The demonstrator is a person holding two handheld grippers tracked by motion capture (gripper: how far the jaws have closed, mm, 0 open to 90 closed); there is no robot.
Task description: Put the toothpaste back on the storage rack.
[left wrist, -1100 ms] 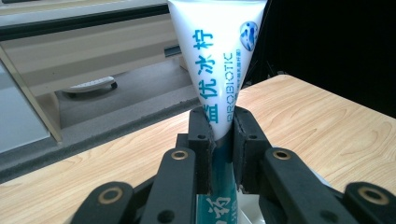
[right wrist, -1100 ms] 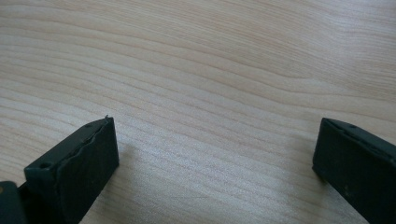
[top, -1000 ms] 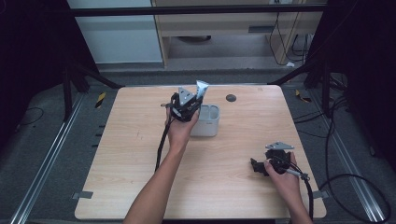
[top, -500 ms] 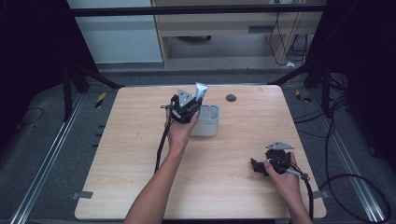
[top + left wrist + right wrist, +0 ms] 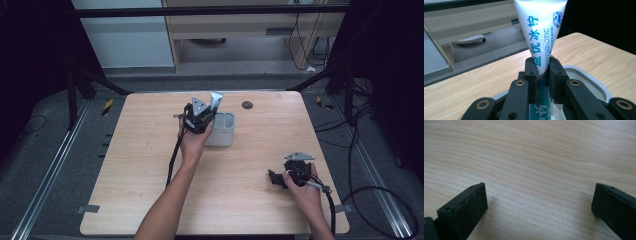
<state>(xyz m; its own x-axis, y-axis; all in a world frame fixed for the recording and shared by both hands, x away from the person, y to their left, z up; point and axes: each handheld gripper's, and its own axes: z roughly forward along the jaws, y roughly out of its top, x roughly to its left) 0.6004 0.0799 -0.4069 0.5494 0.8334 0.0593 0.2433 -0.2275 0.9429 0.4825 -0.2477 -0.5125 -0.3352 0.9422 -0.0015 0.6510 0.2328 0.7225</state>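
My left tool (image 5: pixel 541 71) is clamped on a white, blue-lettered plastic toothpaste tube (image 5: pixel 541 27), holding it upright with its flat crimped end on top, right above the pale grey rounded-square plastic container (image 5: pixel 222 129) on the light wooden surface (image 5: pixel 130 165). My right tool (image 5: pixel 539 205) rests low over bare wood near the front right corner, jaws spread wide apart with nothing between them.
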